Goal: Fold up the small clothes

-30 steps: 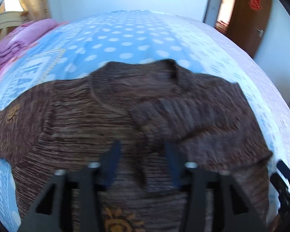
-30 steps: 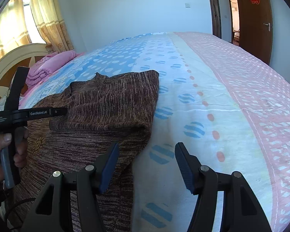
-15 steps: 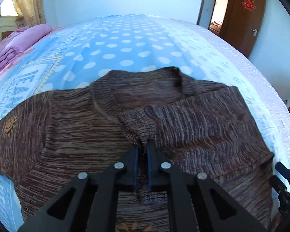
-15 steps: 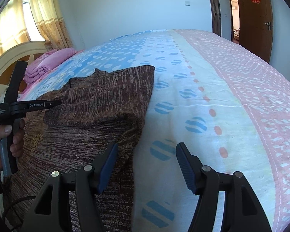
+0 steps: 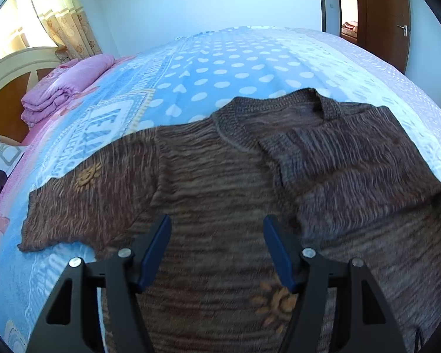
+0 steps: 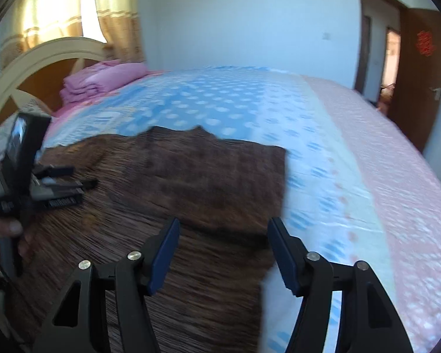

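We see a brown knitted sweater (image 5: pixel 220 182) spread front-up across a bed (image 5: pixel 235 67) covered in a blue, white and pink patterned sheet. Its sleeve on the right of the left wrist view is folded in over the chest, the cuff lying near the collar; the other sleeve (image 5: pixel 82 203) stretches out flat toward the left edge of the bed. An orange sun motif (image 5: pixel 276 300) shows on the lower front, another on the outstretched sleeve.

The left gripper (image 5: pixel 217 250) hangs over the sweater's middle, its blue-padded jaws parted and opening, nothing pinched between them. In the right wrist view, which is blurred, we find the right gripper (image 6: pixel 223 253) above the folded side edge of the garment, where knit meets sheet; its jaws stand apart though they are closing, and they grip no fabric. A hand (image 6: pixel 6 229) at the far left of that view holds the other gripper's handle.

A folded pink blanket (image 5: pixel 64 97) sits near the cream headboard (image 6: pixel 44 56), with yellow curtains (image 6: pixel 114 8) behind and a brown door (image 5: pixel 382 14) to the right.
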